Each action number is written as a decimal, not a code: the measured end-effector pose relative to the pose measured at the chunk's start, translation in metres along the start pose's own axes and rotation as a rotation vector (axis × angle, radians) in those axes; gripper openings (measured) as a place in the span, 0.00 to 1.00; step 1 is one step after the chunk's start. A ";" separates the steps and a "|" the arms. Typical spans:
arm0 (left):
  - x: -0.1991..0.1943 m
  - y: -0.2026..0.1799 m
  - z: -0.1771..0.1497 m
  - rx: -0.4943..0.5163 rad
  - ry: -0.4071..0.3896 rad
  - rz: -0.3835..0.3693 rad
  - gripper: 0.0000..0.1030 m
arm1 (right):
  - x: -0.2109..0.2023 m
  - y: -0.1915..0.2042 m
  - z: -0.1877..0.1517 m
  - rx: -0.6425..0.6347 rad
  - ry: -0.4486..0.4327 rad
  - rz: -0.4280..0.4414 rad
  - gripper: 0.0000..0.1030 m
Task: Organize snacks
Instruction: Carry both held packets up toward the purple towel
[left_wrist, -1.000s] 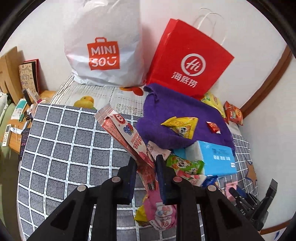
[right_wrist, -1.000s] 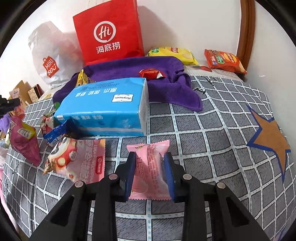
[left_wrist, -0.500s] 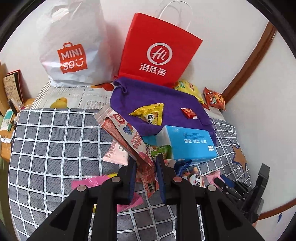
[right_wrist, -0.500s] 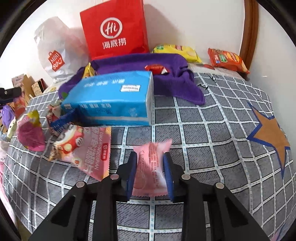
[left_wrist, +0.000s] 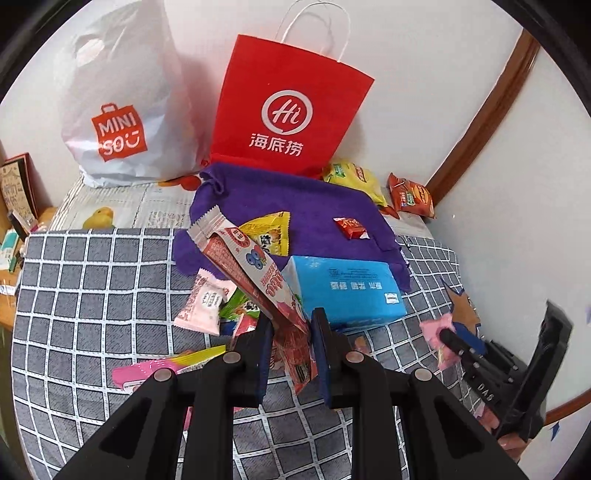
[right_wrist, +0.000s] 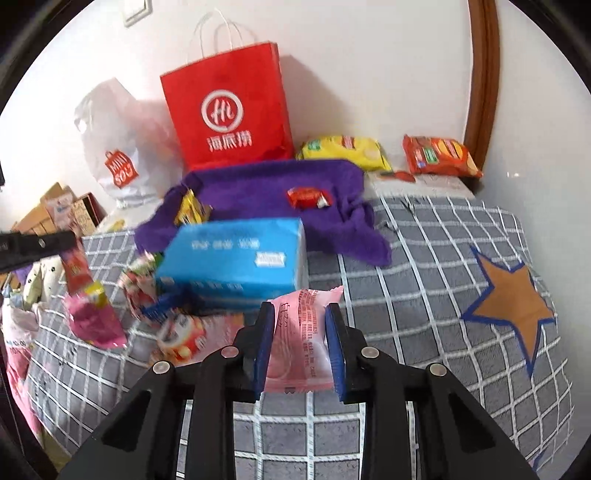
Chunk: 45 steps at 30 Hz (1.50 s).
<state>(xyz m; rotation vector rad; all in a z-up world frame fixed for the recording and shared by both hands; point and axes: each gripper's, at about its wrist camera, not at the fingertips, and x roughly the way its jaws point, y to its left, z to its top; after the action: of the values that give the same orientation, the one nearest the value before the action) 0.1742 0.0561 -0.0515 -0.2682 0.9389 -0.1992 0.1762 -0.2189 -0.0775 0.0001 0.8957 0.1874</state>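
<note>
**Both grippers held a snack above the checked cover**

The left gripper (left_wrist: 290, 332) had its fingers pinching a long red-and-white wrapper (left_wrist: 255, 273), which rose up and to the left from between them. Ahead of those fingers lay a blue tissue pack (left_wrist: 347, 288), and just left of the wrapper a pink-and-white packet (left_wrist: 205, 302) and a green one (left_wrist: 240, 306) rested on the checked cover (left_wrist: 92, 295). Only this view showed them clearly, along with a pink-and-yellow wrapper (left_wrist: 166, 365) beside the left finger. It also caught the right gripper (left_wrist: 458, 343) off to the right, with a scrap of pink at its tip.

The right wrist view showed that scrap in full: the right gripper (right_wrist: 300, 343) had its fingers pinching a pink packet (right_wrist: 301, 343), clear of the cover. Only here did an orange star (right_wrist: 513, 299) on the checked cover appear whole, to the right of the fingers. Left of them, blurred snacks (right_wrist: 177, 332) lay in front of the tissue pack.

Both views showed the purple cloth (left_wrist: 295, 206) beyond the tissue pack, carrying a small red sweet (left_wrist: 351, 228) and a yellow triangular packet (left_wrist: 269, 236), with a red paper bag (left_wrist: 288, 107), a white plastic bag (left_wrist: 122, 122), a yellow bag (right_wrist: 343, 151) and an orange one (right_wrist: 439, 155) against the wall.
</note>
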 end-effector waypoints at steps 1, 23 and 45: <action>-0.001 -0.004 0.001 0.006 -0.003 0.002 0.19 | -0.003 0.002 0.005 -0.002 -0.014 0.002 0.27; 0.017 -0.034 0.065 0.064 -0.030 0.004 0.19 | 0.005 0.030 0.112 -0.038 -0.131 0.081 0.27; 0.047 -0.019 0.122 0.090 -0.063 0.081 0.19 | 0.040 0.030 0.177 -0.058 -0.177 0.057 0.27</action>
<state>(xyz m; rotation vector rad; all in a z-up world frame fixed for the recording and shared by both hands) 0.2996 0.0421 -0.0132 -0.1524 0.8738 -0.1567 0.3333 -0.1694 0.0047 -0.0116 0.7140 0.2620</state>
